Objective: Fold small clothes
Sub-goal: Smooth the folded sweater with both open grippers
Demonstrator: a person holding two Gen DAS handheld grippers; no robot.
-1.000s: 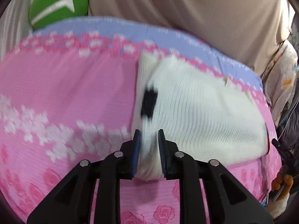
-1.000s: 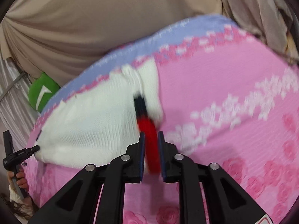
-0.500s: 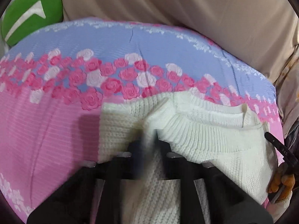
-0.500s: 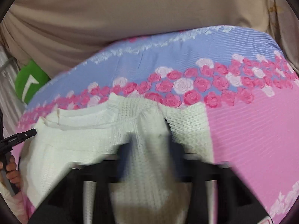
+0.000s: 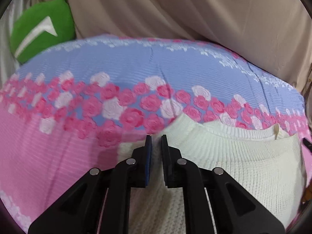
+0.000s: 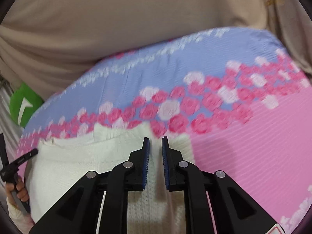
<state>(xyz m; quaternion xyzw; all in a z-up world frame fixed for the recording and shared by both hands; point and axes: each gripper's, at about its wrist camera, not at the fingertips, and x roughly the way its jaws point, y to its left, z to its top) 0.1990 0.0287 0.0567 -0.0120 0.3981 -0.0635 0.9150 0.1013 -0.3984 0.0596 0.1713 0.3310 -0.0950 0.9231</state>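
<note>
A cream knit sweater point(image 5: 234, 165) lies folded on the bed, its ribbed collar edge toward the rose band; in the right wrist view the sweater point(image 6: 87, 165) fills the lower left. My left gripper point(image 5: 156, 138) hovers at the sweater's left top corner. Its jaws are opening, a narrow gap between them, and the knit shows through the gap without being pinched. My right gripper point(image 6: 155, 140) is over the sweater's right top corner. Its jaws are opening too, and the pads stand clear of the knit below.
The bedsheet point(image 5: 48, 156) is pink, with a rose band and a blue strip at the far side. A green cushion point(image 5: 42, 29) sits at the back left against beige drapes point(image 5: 195, 19). A hand holding the other gripper's handle point(image 6: 17, 167) shows at the left edge.
Both grippers carried the sweater's edge with the black and red pattern forward onto the collar end, folding it over. The pattern is now hidden and both jaws have loosened off the knit.
</note>
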